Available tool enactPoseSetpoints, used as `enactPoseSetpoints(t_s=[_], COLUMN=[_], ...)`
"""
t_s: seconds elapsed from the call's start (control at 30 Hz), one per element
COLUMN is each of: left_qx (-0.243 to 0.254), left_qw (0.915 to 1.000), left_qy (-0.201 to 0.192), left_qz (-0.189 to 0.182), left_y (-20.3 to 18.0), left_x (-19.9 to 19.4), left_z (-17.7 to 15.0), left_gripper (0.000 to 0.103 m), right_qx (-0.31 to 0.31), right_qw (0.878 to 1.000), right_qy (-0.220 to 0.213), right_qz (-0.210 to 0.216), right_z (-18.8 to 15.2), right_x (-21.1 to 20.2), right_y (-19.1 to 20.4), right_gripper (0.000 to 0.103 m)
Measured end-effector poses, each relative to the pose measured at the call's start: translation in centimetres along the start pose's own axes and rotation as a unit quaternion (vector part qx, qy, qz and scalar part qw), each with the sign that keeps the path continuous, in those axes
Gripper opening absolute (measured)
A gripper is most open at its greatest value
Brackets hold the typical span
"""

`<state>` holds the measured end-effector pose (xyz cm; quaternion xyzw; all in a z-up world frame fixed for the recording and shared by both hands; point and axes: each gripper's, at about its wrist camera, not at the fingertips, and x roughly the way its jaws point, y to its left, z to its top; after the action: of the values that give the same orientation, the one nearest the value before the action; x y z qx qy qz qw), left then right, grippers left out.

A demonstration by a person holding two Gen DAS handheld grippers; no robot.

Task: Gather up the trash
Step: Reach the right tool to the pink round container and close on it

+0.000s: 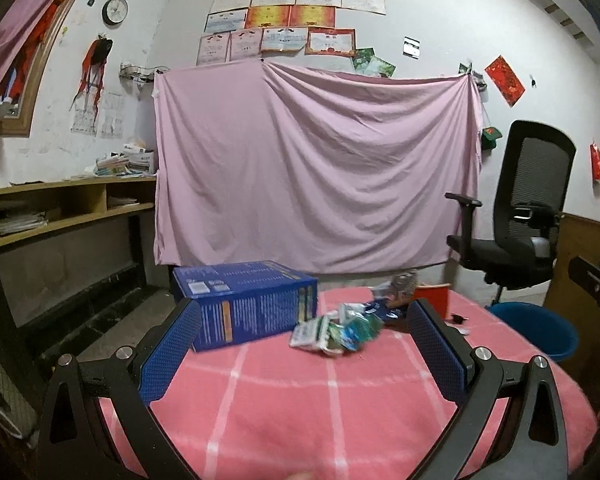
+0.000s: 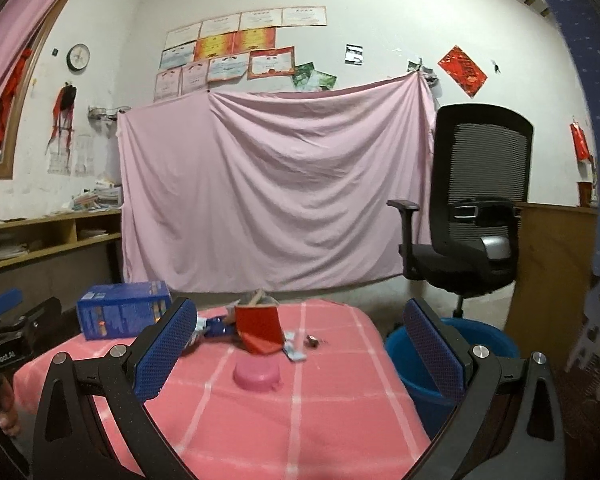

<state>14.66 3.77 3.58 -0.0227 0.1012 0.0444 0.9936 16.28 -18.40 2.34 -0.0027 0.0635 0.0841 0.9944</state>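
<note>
Both grippers, left gripper (image 1: 304,344) and right gripper (image 2: 300,344), hover with jaws apart, empty, over the tabletop's (image 1: 300,400) bare near half. Wrapper trash (image 1: 336,330) clusters mid-tabletop; blue box (image 1: 248,304) at far-left corner. Right view alone shows pink lid (image 2: 257,374), red carton (image 2: 260,330). Blue bucket (image 2: 472,340) off right edge.
</note>
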Motion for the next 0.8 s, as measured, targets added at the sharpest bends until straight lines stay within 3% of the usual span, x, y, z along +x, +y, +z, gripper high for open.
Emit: enactPoseSetpoints(t_s=[0.37, 0.67, 0.8], left_qx=[0.026, 0.036, 0.042], left_qw=[0.9996, 0.9923, 0.9811], left_qy=[0.007, 0.118, 0.188], left_qz=[-0.010, -0.011, -0.015], left_y=[1.1, 0.1, -0.4], left_x=[9.3, 15.7, 18.3], left_z=[0.5, -1.9, -3.3], left_gripper=[0.101, 0.099, 0.082], right_qx=[0.002, -0.028, -0.027], right_qw=[0.996, 0.984, 0.970], right_qy=[0.075, 0.162, 0.228], right_qz=[0.052, 0.073, 0.082], right_z=[0.0, -1.4, -2.6], right_x=[9.6, 13.9, 15.4], right_y=[0.5, 1.6, 1.7], right_gripper=[0.103, 0.103, 0.103])
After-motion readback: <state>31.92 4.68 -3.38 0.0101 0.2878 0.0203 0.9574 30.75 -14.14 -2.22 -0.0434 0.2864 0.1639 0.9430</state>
